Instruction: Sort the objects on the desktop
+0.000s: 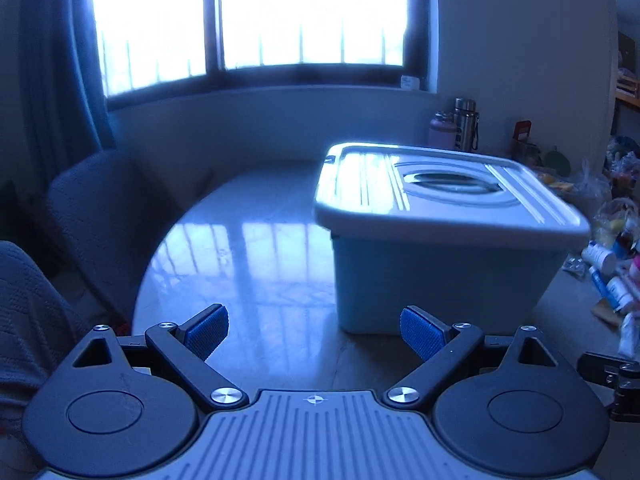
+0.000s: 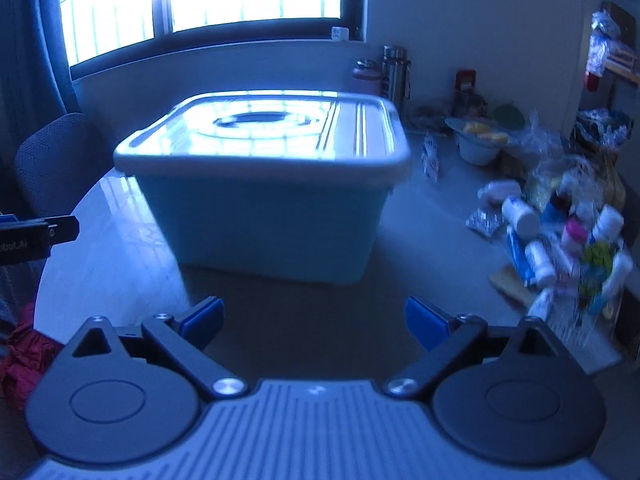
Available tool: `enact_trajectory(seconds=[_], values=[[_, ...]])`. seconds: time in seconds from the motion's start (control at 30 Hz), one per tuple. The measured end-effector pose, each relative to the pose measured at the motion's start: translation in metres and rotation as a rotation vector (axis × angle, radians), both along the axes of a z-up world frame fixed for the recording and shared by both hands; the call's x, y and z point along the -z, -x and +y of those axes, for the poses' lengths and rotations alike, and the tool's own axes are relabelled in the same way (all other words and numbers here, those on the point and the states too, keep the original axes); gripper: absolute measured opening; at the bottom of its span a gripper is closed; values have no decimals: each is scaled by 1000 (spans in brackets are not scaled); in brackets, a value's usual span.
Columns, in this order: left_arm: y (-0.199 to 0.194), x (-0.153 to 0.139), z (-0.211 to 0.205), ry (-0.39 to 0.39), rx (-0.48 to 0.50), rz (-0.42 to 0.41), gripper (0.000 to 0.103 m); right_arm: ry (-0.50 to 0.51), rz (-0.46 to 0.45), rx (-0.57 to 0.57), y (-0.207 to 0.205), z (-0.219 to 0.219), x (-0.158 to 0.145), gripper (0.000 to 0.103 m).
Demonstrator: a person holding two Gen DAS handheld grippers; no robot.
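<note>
A light blue storage box (image 1: 436, 280) (image 2: 264, 216) with a grey lid (image 1: 440, 196) (image 2: 264, 136) stands closed on the table (image 1: 248, 256) (image 2: 132, 280). A heap of small bottles and packets (image 2: 560, 240) (image 1: 608, 276) lies to its right. My left gripper (image 1: 314, 336) is open and empty, a short way in front of the box's near left corner. My right gripper (image 2: 314, 322) is open and empty too, in front of the box's near side. The left gripper's edge (image 2: 40, 232) shows at the left of the right wrist view.
Two flasks (image 2: 384, 72) stand by the back wall. A white bowl (image 2: 478, 142) and plastic bags (image 2: 568, 160) crowd the right. A grey chair (image 1: 108, 216) is at the table's left edge. Red cloth (image 2: 24, 356) lies below the table edge. A bright window is behind.
</note>
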State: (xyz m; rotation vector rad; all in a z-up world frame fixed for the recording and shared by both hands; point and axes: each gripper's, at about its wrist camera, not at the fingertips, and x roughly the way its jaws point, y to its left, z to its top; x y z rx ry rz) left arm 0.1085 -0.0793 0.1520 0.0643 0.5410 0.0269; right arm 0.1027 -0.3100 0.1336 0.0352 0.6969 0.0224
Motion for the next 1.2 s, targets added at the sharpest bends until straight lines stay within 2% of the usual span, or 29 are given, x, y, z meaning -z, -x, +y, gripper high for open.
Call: enact_trajectory(seconds=[0.27, 0.53, 0.73, 0.87, 1.2], values=[[38, 38, -1, -25, -37, -18, 95, -23, -22, 18, 33, 11, 30, 98], [50, 74, -6, -16, 4, 5, 95, -29, -68, 63, 46, 13, 50, 98], [60, 95, -7, 40, -5, -17, 95, -34, -130, 94, 57, 15, 69, 98], [64, 108, -10, 7, -7, -31, 95, -36, -162, 91, 62, 19, 79, 98], [64, 123, -7, 14, 1, -25, 95, -20, -191, 60, 64, 33, 91, 98]])
